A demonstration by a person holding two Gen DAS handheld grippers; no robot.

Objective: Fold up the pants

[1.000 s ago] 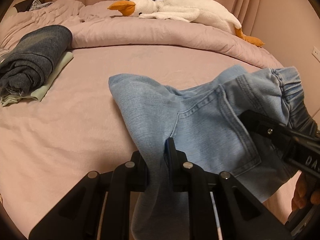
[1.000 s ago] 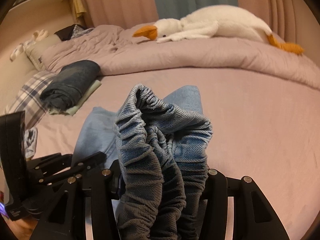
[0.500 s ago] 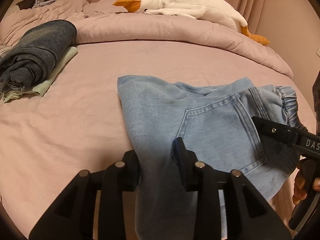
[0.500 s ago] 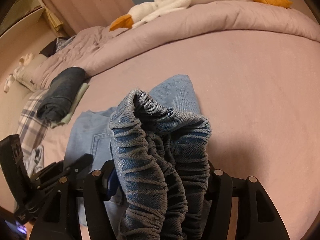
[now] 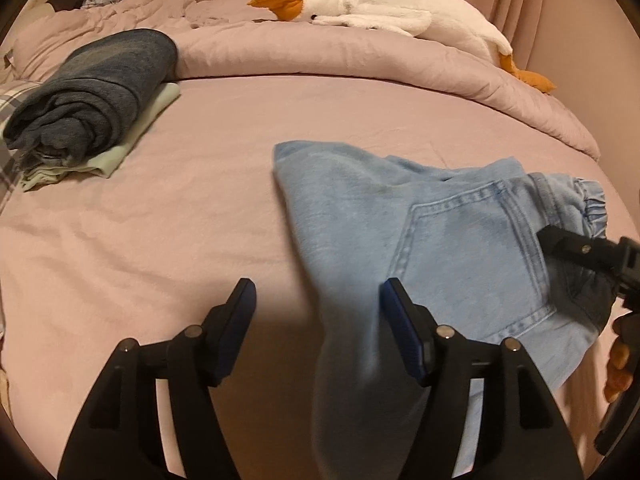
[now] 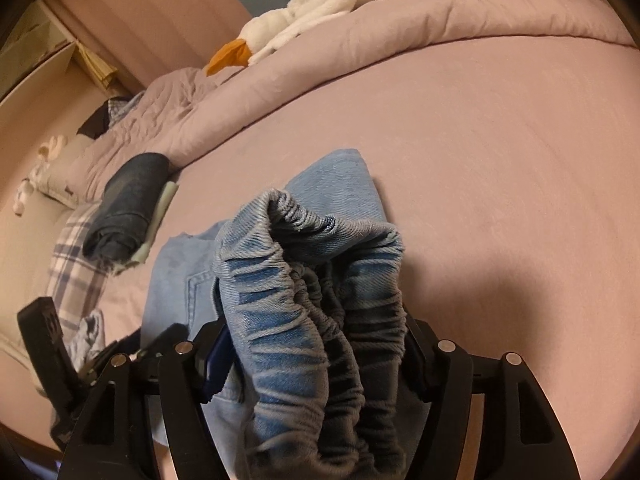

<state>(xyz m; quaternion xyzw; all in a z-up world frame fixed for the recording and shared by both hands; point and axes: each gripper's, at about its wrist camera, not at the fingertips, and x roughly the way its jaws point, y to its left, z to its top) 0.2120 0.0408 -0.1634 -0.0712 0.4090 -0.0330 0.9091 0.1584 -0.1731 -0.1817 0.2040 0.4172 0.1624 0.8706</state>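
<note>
As L tongs [image 5: 316, 308] just spread off limp jeans [image 5: 452, 240], R tongs [image 6: 316, 344] loosen on waistband [image 6: 304, 280]; regrip hems.

One pair of light blue jeans [image 5: 460, 248] is lying between the left claw's fingers. Two folded garments, one dark roll [image 5: 96, 92] atop one pale green piece [image 5: 120, 148], are sitting far ahead-left. One plush goose [image 5: 392, 12] is resting beyond.
</note>
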